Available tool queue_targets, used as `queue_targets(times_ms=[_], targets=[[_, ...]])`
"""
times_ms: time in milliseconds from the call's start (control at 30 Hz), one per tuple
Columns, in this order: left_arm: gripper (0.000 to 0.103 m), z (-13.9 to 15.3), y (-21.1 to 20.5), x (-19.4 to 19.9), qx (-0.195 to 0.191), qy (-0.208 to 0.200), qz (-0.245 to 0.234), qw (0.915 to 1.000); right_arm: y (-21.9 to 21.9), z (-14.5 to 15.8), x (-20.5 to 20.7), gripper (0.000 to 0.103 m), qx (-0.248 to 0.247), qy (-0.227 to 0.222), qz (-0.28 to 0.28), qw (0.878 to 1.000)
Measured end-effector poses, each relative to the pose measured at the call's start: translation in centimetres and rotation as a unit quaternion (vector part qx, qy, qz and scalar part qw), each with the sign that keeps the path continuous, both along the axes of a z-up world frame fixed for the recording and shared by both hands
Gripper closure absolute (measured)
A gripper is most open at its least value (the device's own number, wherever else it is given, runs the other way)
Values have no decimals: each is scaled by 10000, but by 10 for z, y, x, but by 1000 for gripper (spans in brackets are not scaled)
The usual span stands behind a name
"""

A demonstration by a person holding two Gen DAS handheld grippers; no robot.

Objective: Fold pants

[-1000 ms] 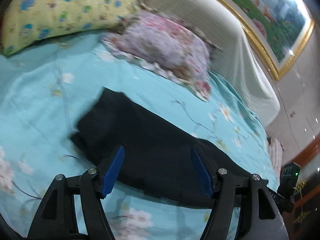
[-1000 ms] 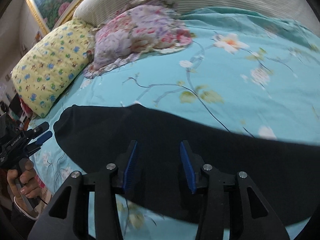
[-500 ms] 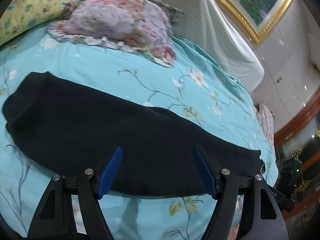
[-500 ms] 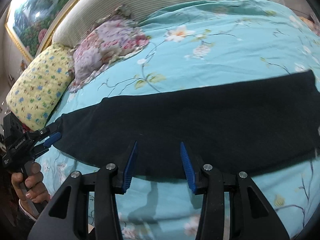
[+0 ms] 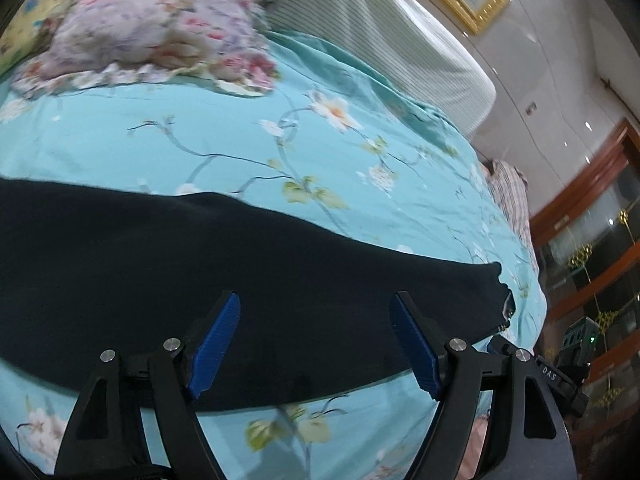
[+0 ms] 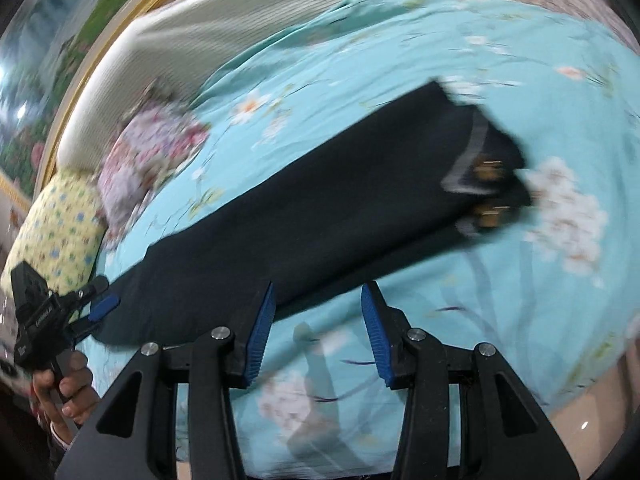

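Two grippers hover over the bed's near edge: the left gripper (image 5: 314,340), its jaws just widening, and the right gripper (image 6: 318,330) are both released, empty. Black pants (image 6: 320,208) lie lengthwise on the turquoise floral sheet (image 5: 240,132); open sheet beyond reaches the pillows (image 5: 160,28).

The bed (image 5: 240,128) in front of me is covered by a turquoise sheet with a flower print. Black pants (image 5: 200,280) lie flat directly on it, stretched lengthwise along the near edge, waistband (image 6: 484,172) toward the right end. A floral pillow (image 5: 160,28) lies at the far edge against the headboard. A yellow pillow (image 6: 60,232) lies just beside it, toward the left corner.
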State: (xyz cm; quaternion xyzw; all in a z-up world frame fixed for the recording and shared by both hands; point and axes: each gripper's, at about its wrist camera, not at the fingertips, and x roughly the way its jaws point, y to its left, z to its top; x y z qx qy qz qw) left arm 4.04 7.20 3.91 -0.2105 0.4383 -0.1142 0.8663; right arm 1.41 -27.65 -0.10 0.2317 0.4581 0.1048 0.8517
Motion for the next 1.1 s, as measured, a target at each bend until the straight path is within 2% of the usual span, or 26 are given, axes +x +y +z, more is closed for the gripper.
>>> queue_targets(times_ms=[233,533,700,767,800,833,933,1100], targets=[[24,1,-41,27,119,61,-489,9987,-47,-9,1,52,285,105,-786,9964],[24,-2,-99,62,379,195,-1109,9929,-68,-18,13,52,948,27,-1174,9886],[24,-4,-136,81,521,249,-1529,9866,-78,-23,24,52,1322,-29,-1396,9813],[24,-5,-154,89,580,269,-1746,9826,-81,-24,26,58,1379,-107,-1433,9800],[23,-6,-161,92,597,275,-1845,9806,-82,-24,26,80,1347,-134,-1440,9803],[23,-6,-169,96,609,280,-1973,9780,-84,-24,26,89,1242,-156,-1450,9815],[23,-9,-202,111,687,291,-2511,9651,-90,-25,24,91,1235,-230,-1322,9832],[23,-17,-270,139,973,376,-3661,9247,-101,-29,19,91,1316,-338,-1325,9818]])
